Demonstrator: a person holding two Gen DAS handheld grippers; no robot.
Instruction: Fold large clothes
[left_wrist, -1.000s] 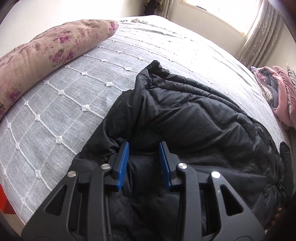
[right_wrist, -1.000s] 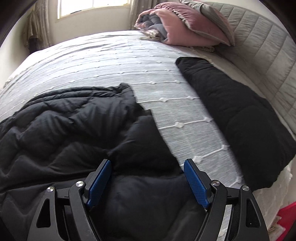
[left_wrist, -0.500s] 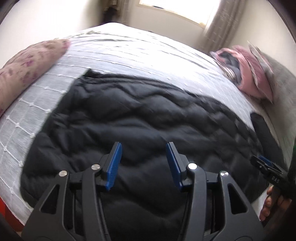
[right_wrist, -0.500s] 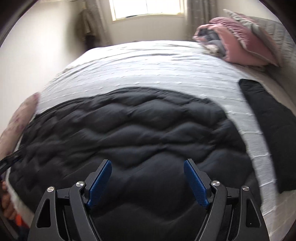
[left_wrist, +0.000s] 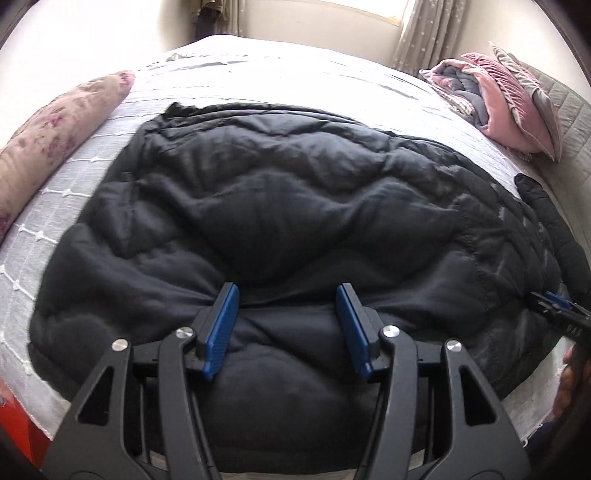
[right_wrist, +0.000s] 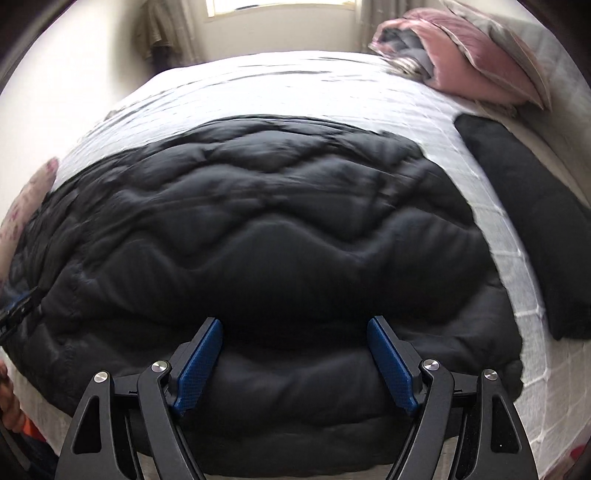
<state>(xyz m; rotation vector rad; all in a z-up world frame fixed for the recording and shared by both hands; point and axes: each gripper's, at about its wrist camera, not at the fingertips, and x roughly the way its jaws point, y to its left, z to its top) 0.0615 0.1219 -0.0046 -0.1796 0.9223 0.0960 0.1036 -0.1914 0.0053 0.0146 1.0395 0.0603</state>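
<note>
A large black quilted jacket lies spread across the near half of the grey bedspread. It fills most of the right wrist view too, as the same black jacket. My left gripper hovers over the jacket's near edge. Its jaws are opening, and a puckered fold of fabric lies between the blue pads without being pressed. My right gripper stands wide open over the near edge further right, a puffy ridge of jacket lying loose between its fingers.
A floral pillow lies at the left. Pink and grey folded bedding sits at the far right by the headboard. A separate black folded garment lies along the right side. The bed's near edge runs just under both grippers.
Both views have swung from the jacket's ends toward its middle. The left jaws have widened off the fabric they were close around. The right jaws kept their width.
</note>
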